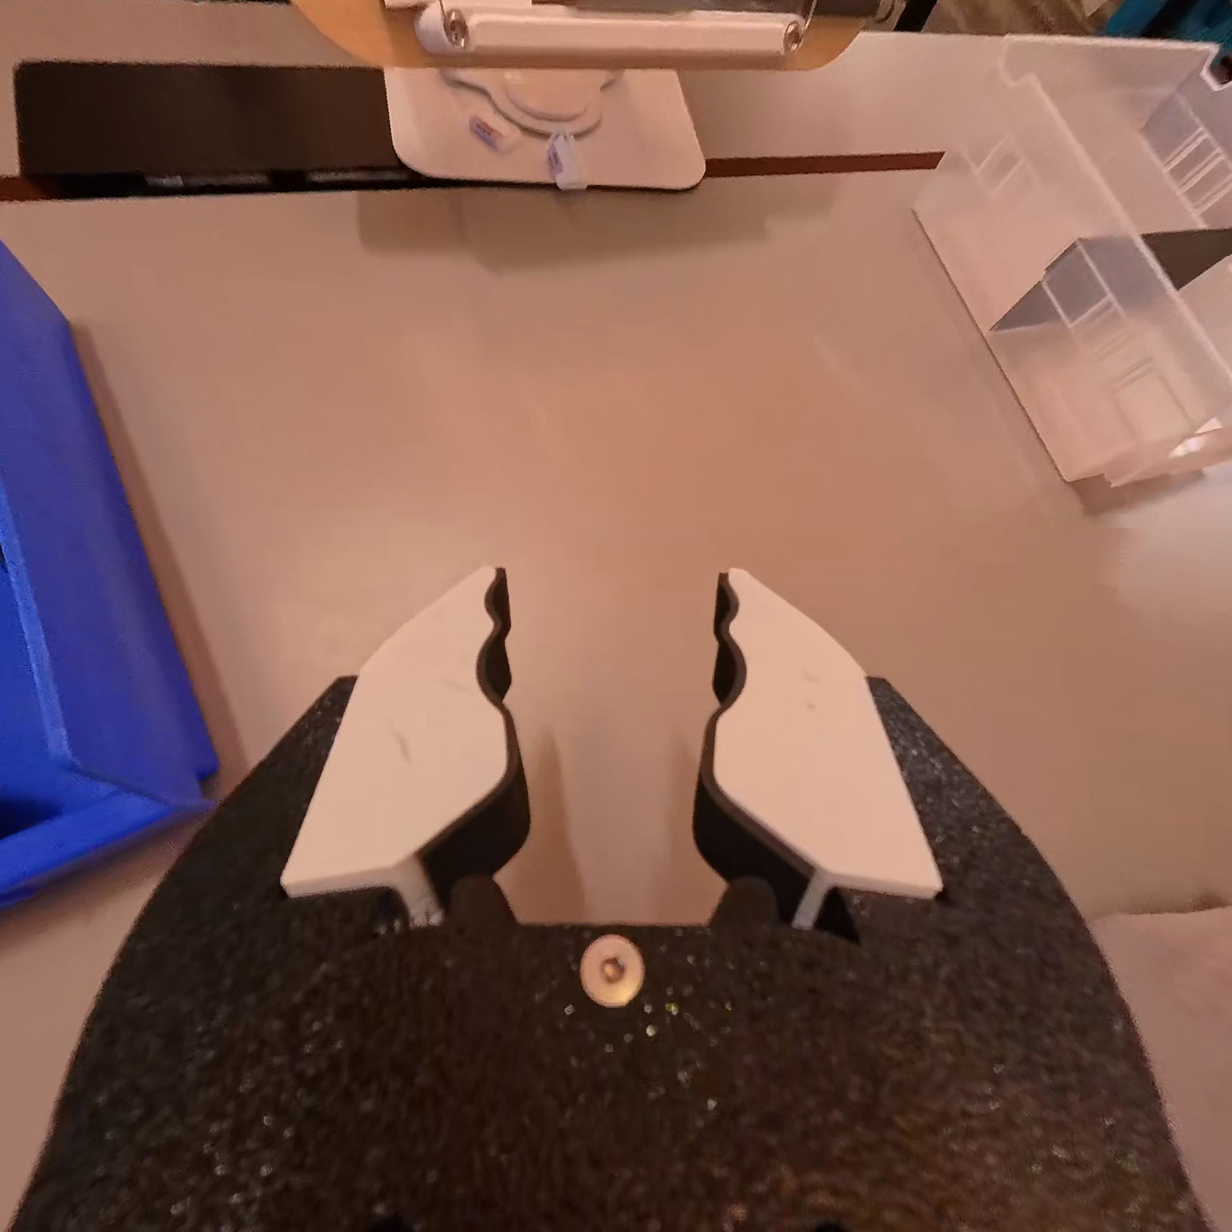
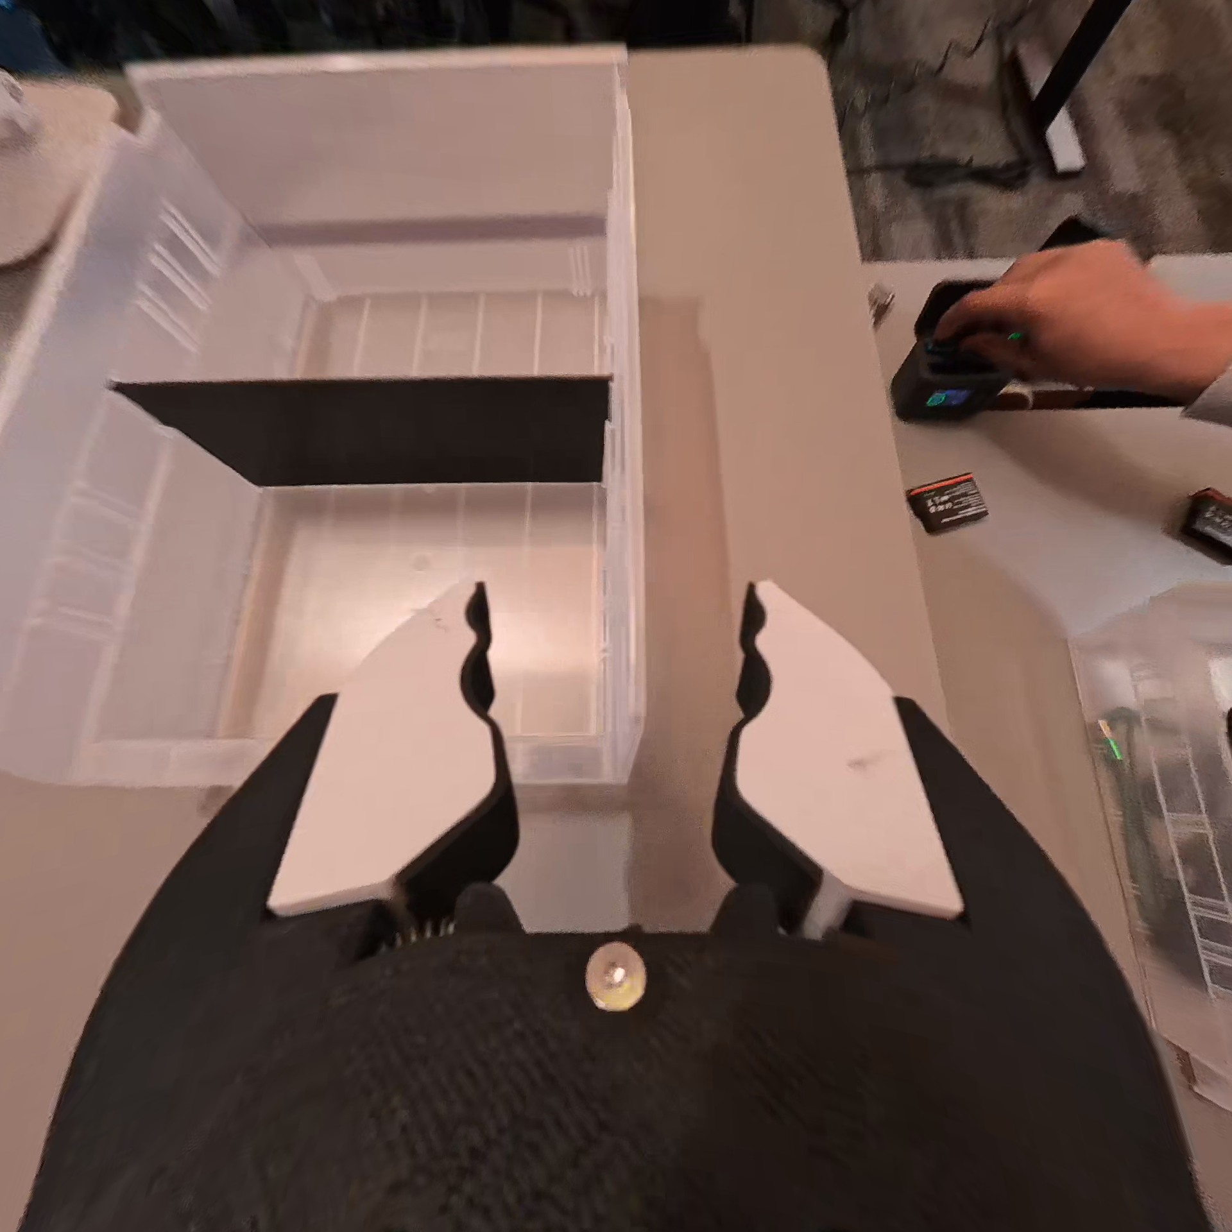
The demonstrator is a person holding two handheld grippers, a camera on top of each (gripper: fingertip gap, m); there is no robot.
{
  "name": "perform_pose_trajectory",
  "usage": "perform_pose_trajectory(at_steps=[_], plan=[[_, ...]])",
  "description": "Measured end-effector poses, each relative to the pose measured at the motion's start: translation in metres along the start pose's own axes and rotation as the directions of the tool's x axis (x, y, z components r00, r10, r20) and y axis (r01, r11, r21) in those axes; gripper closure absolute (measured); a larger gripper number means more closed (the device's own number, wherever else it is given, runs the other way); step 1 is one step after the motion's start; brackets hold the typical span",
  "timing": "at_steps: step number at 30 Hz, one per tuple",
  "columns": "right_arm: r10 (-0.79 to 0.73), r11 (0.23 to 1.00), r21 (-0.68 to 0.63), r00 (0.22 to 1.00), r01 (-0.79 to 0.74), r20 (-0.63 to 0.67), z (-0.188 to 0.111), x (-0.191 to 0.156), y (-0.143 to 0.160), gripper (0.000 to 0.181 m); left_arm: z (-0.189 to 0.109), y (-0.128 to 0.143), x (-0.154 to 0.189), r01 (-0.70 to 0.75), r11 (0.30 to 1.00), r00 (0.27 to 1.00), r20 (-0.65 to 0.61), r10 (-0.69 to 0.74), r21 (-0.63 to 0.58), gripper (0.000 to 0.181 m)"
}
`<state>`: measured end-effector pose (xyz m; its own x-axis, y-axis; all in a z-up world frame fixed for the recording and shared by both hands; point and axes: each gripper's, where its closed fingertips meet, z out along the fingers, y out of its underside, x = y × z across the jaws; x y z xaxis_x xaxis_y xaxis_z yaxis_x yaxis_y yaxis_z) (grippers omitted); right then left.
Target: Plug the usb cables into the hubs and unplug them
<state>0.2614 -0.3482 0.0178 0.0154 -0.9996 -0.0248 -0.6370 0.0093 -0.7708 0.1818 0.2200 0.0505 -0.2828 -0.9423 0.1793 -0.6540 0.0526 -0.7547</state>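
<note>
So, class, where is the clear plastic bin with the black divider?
In the right wrist view, the clear bin sits upper left on the table, ahead-left of the open right gripper.

Place: an indoor work or test room, set up like a lab bench or office workstation
Surface: a plain beige table fills both views
Storage: a clear plastic bin with a black divider at upper left of the right wrist view; a blue bin at the left edge of the left wrist view
Equipment: a white stand base at top centre of the left wrist view
Neighbouring desk: at upper right of the right wrist view a person's hand rests on a small black device, with a black battery pack beside it
Floor: grey carpet beyond the table edge
</note>
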Motion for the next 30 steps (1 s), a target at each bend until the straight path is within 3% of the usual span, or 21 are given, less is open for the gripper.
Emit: perform_pose_trajectory(at_steps=[3,6,10,14,20,26,30], plan=[[-0.036,0.996,0.080,0.999,0.035,0.010,-0.025,-0.023,-0.001,0.087,0.003,-0.007,0.009,-0.029,0.999,0.999,-0.018,0.029,0.032,0.121],[-0.102,0.992,0.075,0.993,0.098,0.058,-0.031,-0.051,0.009,0.078,0.011,-0.014,0.014,-0.080,0.995,0.997,0.009,0.080,0.067,0.119],[-0.169,0.985,0.057,0.981,0.164,0.097,-0.029,-0.070,0.020,0.076,0.024,-0.031,0.021,-0.119,0.984,0.992,0.062,0.111,0.136,0.116],[-0.215,0.976,0.062,0.963,0.208,0.163,-0.029,-0.082,0.025,0.075,0.036,-0.038,0.012,-0.147,0.982,0.977,0.173,0.125,0.121,0.113],[-0.255,0.967,0.075,0.943,0.245,0.213,-0.025,-0.084,0.033,0.073,0.040,-0.045,0.012,0.011,0.986,0.983,0.179,-0.041,0.164,0.108],[-0.282,0.959,0.068,0.936,0.274,0.212,-0.016,-0.066,0.031,0.073,0.027,-0.043,0.009,0.146,0.965,0.963,0.191,-0.188,0.217,0.106],[-0.275,0.961,0.099,0.930,0.258,0.243,-0.011,-0.061,0.022,0.073,0.015,-0.043,0.006,0.145,0.960,0.952,0.232,-0.202,0.241,0.106]])
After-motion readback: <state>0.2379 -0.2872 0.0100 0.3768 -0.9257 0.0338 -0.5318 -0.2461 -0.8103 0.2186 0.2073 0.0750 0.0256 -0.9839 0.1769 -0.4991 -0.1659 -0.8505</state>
